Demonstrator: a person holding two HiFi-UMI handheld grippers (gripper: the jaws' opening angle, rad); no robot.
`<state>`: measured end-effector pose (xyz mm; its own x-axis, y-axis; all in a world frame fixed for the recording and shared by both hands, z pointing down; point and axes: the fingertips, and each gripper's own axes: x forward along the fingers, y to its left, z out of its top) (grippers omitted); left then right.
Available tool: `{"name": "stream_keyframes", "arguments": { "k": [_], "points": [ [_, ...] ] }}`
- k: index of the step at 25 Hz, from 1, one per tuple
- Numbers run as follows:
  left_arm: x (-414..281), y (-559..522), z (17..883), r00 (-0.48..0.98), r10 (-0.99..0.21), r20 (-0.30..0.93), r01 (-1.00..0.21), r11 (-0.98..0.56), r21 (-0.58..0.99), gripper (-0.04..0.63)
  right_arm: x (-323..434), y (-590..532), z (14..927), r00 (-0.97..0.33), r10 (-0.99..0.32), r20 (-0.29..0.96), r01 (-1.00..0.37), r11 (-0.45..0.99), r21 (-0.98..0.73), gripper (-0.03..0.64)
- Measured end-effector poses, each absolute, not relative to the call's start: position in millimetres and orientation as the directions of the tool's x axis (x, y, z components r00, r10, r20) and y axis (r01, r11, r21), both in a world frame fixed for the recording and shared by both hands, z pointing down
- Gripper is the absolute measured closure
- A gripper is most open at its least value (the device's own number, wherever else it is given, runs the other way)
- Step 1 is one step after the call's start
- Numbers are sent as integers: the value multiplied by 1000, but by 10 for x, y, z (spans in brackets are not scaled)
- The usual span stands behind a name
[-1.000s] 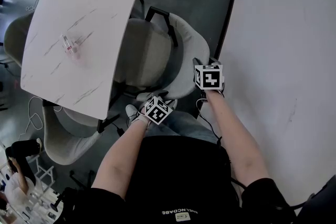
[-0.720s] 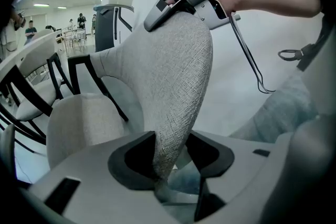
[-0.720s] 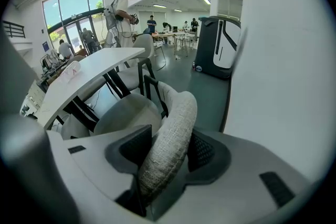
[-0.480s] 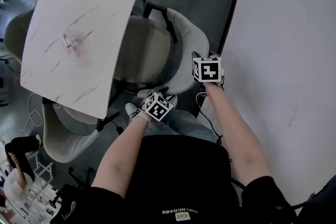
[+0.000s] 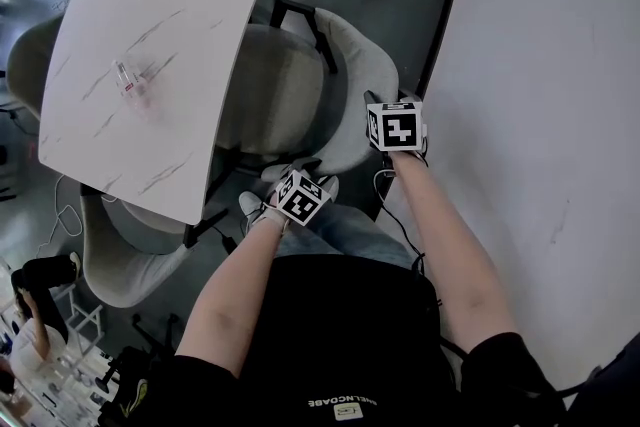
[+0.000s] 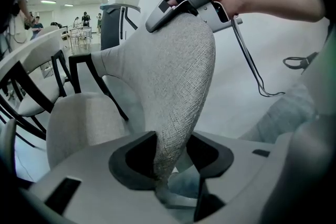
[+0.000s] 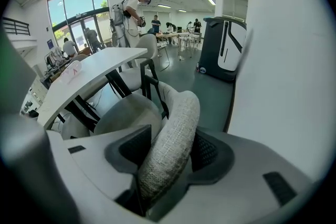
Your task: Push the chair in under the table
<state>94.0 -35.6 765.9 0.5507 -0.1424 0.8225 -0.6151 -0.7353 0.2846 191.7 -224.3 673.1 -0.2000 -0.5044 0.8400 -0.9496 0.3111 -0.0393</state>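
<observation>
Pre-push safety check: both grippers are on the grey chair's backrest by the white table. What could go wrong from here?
1. The left gripper, its jaws just closing, pinches only a thin edge of the grey fabric chair backrest; it could slip off.
2. The chair's black armrest bar sits close to the edge of the white marbled square table and could snag, jolting the small clear item on top.

A small clear object (image 5: 129,82) (pink-tinged) shows at upper left. A pale chair (image 5: 120,260) stands at lower left, a second pale chair (image 5: 25,65) above it. Farther off, a dark cabinet (image 7: 227,49) stands on the grey floor (image 7: 202,97), with people (image 7: 132,8) standing about.
</observation>
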Motion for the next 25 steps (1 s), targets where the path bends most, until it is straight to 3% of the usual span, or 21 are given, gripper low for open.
{"name": "stream_keyframes", "arguments": {
  "k": [8,17,25],
  "points": [
    [788,-329,7456,569,-217,793,-686,-657,313,410,1939,-2223,6719,-200,-512,836,-951,308,-39,405],
    [522,-299,6749,644,-285,710,-645,-702,302,410,2041,-2046,6322,-174,-575,799,-968,247,-34,407],
    [52,-454,5735,687,-429,586,-663,-700,266,430,1504,-1765,5509,-359,-683,636,-926,347,-149,431]
  ]
}}
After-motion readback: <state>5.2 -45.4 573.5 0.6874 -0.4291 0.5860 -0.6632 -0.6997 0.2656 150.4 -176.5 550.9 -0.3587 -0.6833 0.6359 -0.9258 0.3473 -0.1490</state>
